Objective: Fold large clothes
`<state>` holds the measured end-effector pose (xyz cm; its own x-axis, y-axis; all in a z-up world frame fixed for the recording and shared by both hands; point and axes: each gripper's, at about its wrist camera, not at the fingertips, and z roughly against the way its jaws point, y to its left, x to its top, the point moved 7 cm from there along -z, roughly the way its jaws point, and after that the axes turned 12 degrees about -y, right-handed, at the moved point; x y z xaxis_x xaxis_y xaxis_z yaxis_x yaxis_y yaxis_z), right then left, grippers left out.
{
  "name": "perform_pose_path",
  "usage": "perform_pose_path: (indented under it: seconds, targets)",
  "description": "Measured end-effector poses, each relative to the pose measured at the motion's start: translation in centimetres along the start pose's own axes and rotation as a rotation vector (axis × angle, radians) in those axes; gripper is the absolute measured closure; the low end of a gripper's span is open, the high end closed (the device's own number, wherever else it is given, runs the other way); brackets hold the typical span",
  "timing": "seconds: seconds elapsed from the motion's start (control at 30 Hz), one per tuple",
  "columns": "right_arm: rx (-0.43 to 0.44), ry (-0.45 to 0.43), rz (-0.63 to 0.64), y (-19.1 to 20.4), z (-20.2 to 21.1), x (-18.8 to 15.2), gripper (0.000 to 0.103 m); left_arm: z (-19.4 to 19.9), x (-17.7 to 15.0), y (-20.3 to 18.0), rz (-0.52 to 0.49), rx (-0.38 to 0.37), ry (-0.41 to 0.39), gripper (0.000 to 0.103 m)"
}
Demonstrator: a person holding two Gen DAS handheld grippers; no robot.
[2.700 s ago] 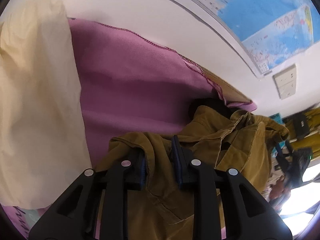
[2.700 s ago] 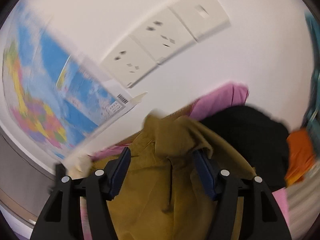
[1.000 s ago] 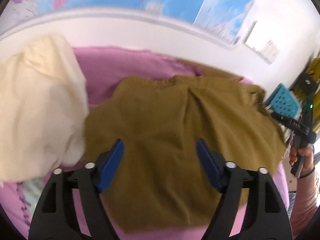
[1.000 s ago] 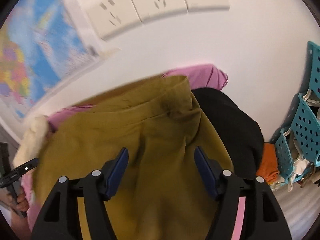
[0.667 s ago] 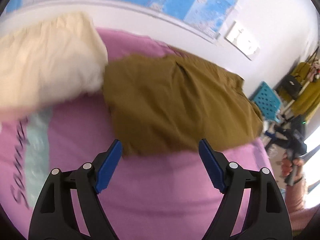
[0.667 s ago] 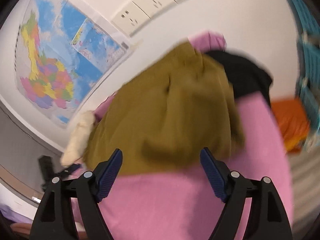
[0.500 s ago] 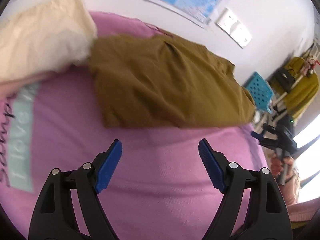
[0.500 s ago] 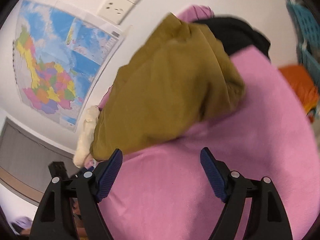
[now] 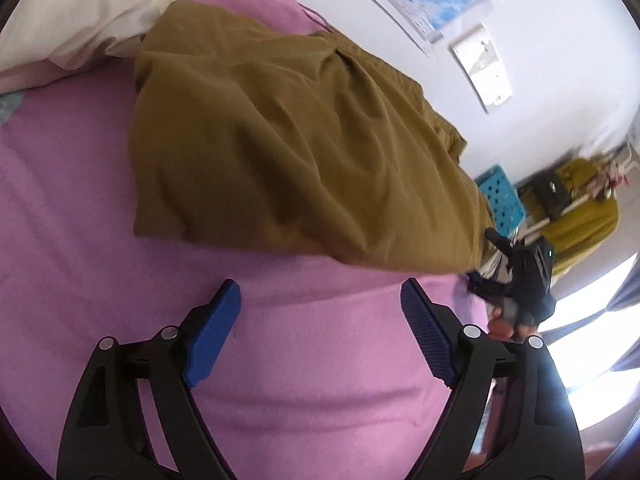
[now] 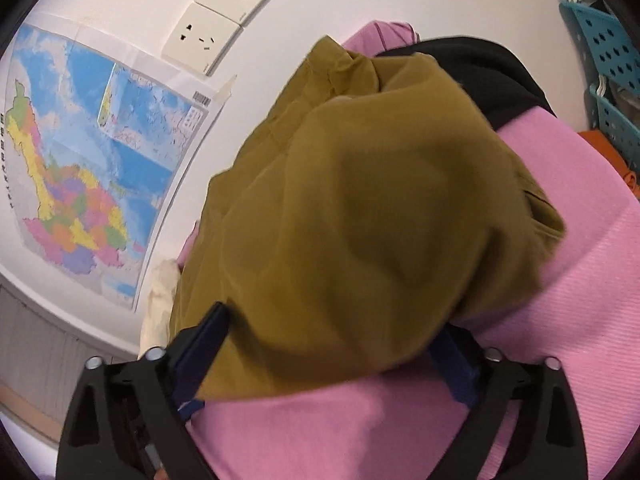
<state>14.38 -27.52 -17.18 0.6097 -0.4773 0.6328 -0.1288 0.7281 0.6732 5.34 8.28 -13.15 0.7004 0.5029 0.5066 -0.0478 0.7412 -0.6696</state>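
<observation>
Both hand-held grippers, left (image 9: 320, 300) and right (image 10: 332, 344), spread; rumpled olive garment (image 9: 288, 152) on seemingly fleecy pink blanket (image 9: 320, 360).

wall: white, a colour map (image 10: 80, 184) taped at 9 o'clock, socket plates (image 10: 224, 12) at 11 in the right wrist view | bed: pink blanket (image 9: 312, 384) across the lower half, cream pillow (image 9: 80, 4) at 10 | storage: blue perforated baskets (image 10: 612, 76) at 2 o'clock | light: bright window (image 9: 600, 344) at 4 – washed out
</observation>
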Motion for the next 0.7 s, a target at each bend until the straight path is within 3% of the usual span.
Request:
perform_pose_path:
  seconds: [0.17,0.23,0.3,0.43,0.5,0.53,0.6,0.7]
  targets:
    - [-0.028,-0.039,-0.008,0.3,-0.8,0.6,0.008,-1.0,1.4,0.4,0.081,-0.036,-0.029,0.014]
    - [-0.041,-0.045,-0.001,0.1,-0.6,0.9,0.024,-1.1,2.0,0.6,0.126,-0.056,-0.039,0.012]
    - [-0.028,-0.034,-0.018,-0.2,-0.2,1.0,0.03,-1.3,2.4,0.4,0.141,-0.067,-0.047,0.008]
    - [0.007,-0.043,-0.029,-0.2,0.8,1.4,0.056,-2.2,2.7,-0.2,0.121,-0.031,-0.054,0.006]
    - [0.032,-0.059,-0.007,0.6,1.5,1.7,0.064,-2.3,3.0,-0.2,0.124,-0.006,-0.062,0.01]
    - [0.045,-0.069,0.008,1.1,1.8,1.8,0.066,-2.3,3.0,-0.1,0.113,0.016,-0.069,0.019]
    - [0.055,-0.082,0.045,1.9,2.2,1.9,0.062,-2.1,3.1,-0.3,0.07,0.065,-0.075,0.039]
    - [0.048,-0.04,0.0,1.0,1.3,1.3,0.038,-1.6,3.2,-0.5,0.032,0.093,-0.085,0.045]
